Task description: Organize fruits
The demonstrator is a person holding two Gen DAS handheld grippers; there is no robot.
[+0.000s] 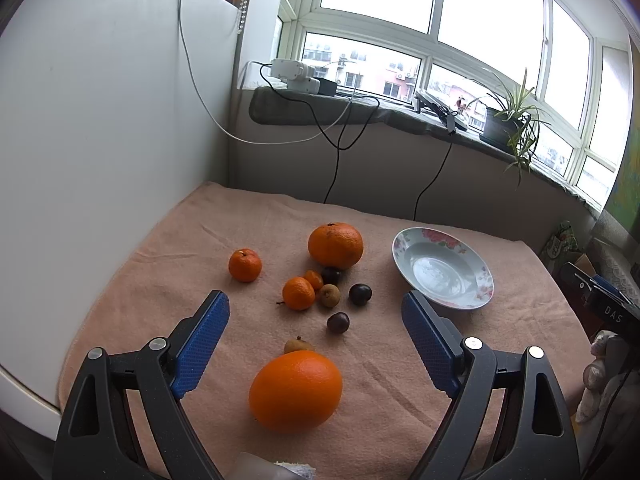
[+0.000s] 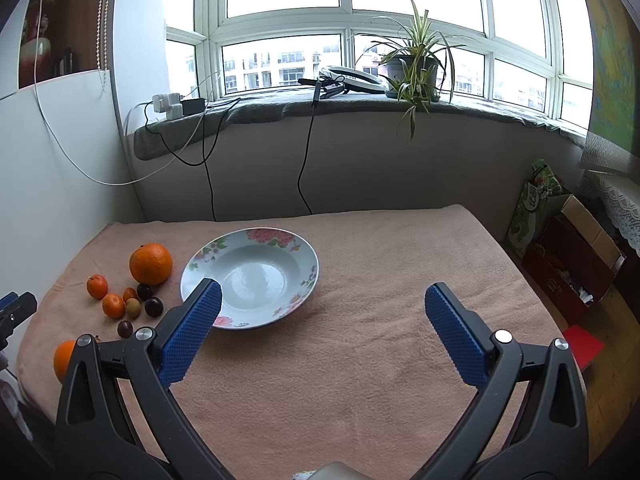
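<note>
The plate (image 2: 250, 276) sits empty on the towel (image 2: 360, 360), ready for the fruit. The oranges (image 1: 296, 390) lie left of the plate. Left gripper (image 1: 316, 312) and right gripper (image 2: 322, 302) hover wide open, holding nothing.

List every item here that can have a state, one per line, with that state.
Left gripper: open, holding nothing.
Right gripper: open, holding nothing.
Plate: empty, upright on the towel.
Big orange: loose on the towel, nearest the left gripper.
Large tangerine: loose, outside the plate.
Dark plums: loose, outside the plate.
Potted plant: upright on the windowsill.
</note>
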